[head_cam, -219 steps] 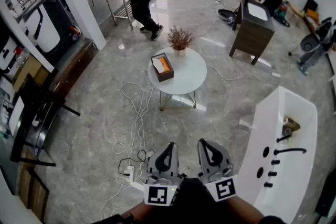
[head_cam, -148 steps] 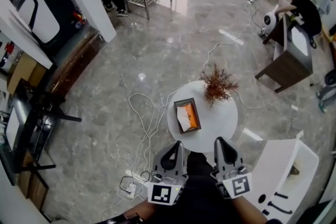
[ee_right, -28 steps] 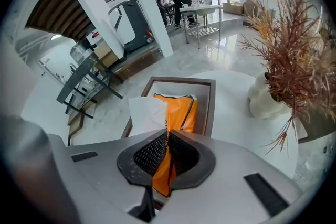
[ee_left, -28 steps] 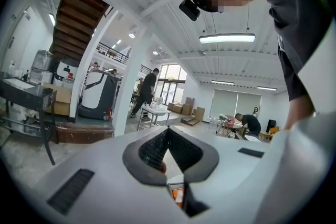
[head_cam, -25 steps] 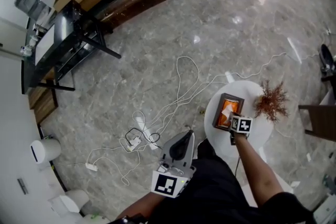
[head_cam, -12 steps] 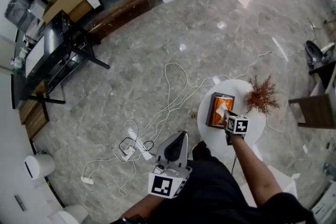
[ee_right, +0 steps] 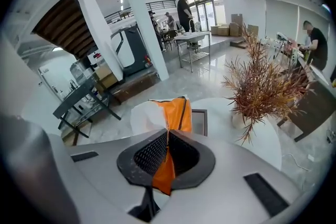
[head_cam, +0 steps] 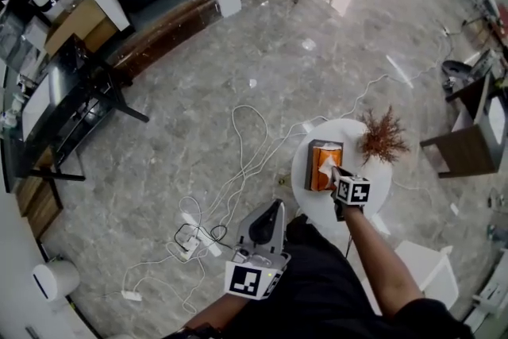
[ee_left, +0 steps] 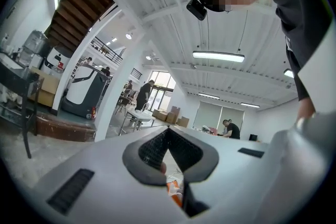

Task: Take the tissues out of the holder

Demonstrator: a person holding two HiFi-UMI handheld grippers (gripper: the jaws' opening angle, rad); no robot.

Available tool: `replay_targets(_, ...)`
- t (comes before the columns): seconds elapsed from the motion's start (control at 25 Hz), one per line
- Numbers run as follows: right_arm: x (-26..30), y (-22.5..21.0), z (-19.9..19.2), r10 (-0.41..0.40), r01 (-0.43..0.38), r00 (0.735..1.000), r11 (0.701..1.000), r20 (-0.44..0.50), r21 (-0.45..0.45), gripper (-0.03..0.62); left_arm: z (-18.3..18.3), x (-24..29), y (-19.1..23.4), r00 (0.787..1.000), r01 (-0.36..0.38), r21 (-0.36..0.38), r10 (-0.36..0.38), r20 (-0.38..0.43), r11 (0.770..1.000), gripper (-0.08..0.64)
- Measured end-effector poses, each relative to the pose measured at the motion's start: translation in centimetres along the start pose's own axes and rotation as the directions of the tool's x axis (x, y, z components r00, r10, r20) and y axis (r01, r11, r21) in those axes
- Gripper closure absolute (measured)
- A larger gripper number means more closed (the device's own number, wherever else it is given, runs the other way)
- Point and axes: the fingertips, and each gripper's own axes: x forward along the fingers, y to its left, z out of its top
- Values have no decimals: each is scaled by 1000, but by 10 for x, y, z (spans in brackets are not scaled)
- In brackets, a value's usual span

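On the small round white table [head_cam: 375,180] stands a dark brown holder [head_cam: 310,167] with an orange tissue pack [head_cam: 325,164] in it. My right gripper [head_cam: 335,175] is over the holder, shut on the pack's orange wrapper. In the right gripper view the wrapper [ee_right: 176,113] is pinched between the jaws of the right gripper [ee_right: 167,136], white tissue [ee_right: 144,115] shows beside it, and the holder's rim [ee_right: 200,120] lies behind. My left gripper [head_cam: 274,210] hangs low near my body, left of the table. In its own view the left gripper [ee_left: 167,131] is shut, with nothing held.
A dried reddish plant [head_cam: 381,137] in a pot stands on the table's right side, close to the holder. White cables [head_cam: 238,163] and a power strip [head_cam: 190,238] lie on the marble floor. A black desk [head_cam: 71,91] is far left, a wooden cabinet [head_cam: 468,143] at right.
My right gripper has risen over the holder with the orange pack's wrapper in its jaws. The left gripper has barely shifted. The head view has swung toward the table.
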Motion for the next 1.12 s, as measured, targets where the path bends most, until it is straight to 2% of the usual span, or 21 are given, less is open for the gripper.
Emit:
replay_targets(0.24,-23,4,-5,-39,39,999,999,16,32,575,-17,-4,1,998,59,-65,-61,-25,996,560)
replay_targets(0.36,-29,6,-5,-52,50,998,997,40,64,575,-18,-1,3,997,78,-94,-79,-4,993,560)
replay_targets(0.6,-45,-1,-9,-45,36,996,994,81,107,575,-20,5,-24,988,151,-20,-152,-19,988,561)
replay_targets(0.76,-51,-16,-13,-32,21,996,993,87,119,575,-24,17,-44,991,136,-26,-136,4,990,560)
replay_targets(1.0,-57,-40,-28,8,-20,997,990,79,142,575,-47,31,-79,992,122,-21,-123,-36,992,560)
replay_targets(1.12,-59,-51,-32,27,-36,997,991,70,129,575,-44,43,-97,995,103,-9,-104,-12,995,560)
